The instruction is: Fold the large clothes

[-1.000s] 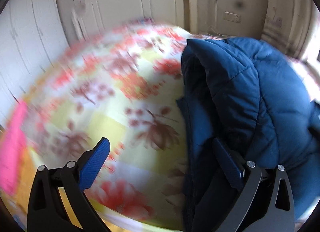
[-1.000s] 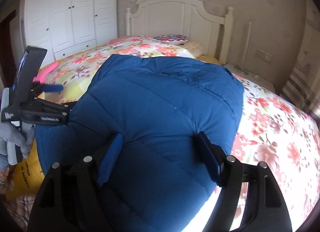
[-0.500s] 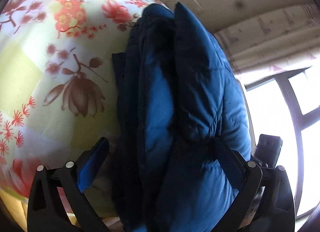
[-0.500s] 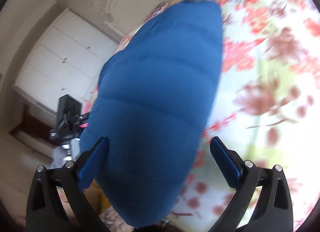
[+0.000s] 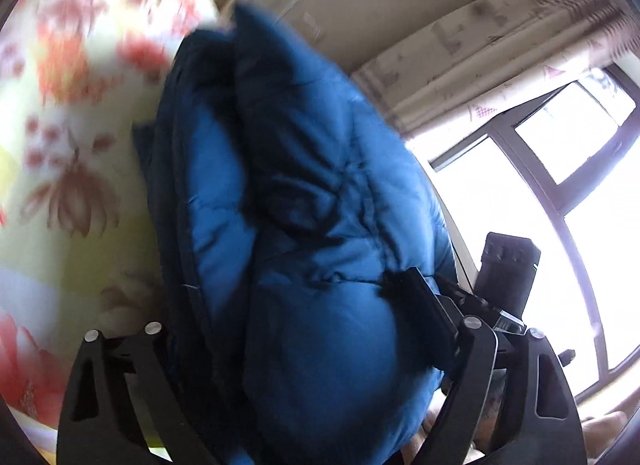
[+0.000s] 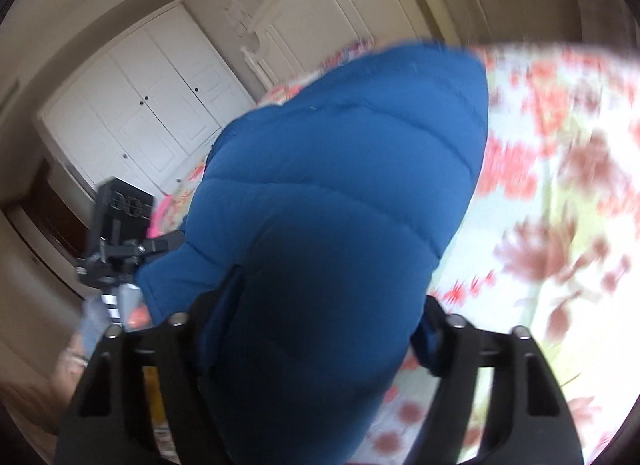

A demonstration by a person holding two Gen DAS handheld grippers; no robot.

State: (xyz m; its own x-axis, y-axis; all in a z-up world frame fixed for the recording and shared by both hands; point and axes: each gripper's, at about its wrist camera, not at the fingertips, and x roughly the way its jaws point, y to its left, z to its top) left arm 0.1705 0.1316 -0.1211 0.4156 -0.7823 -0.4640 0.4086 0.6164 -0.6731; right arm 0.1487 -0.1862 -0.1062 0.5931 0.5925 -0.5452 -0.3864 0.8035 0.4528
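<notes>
**Both grippers closing on the jacket**

Left wrist view: left gripper (image 5: 288,317) is closing, pads squeezing the folded blue puffer jacket (image 5: 304,225) at centre. Right gripper (image 6: 320,317) closes around its jacket (image 6: 340,185) end; floral bedspread (image 6: 560,225) beyond, at right.

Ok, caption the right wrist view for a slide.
Right claw closing around the folded blue jacket on the flowered bedspread.

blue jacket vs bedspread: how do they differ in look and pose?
Colour: the blue jacket is one plain blue; the bedspread is pale with red and brown flowers. Surface: the jacket is puffy, quilted in bands; the bedspread looks flat and smooth. Pose: the jacket is bunched in thick layers; the bedspread lies spread out. Both are soft fabric.
</notes>
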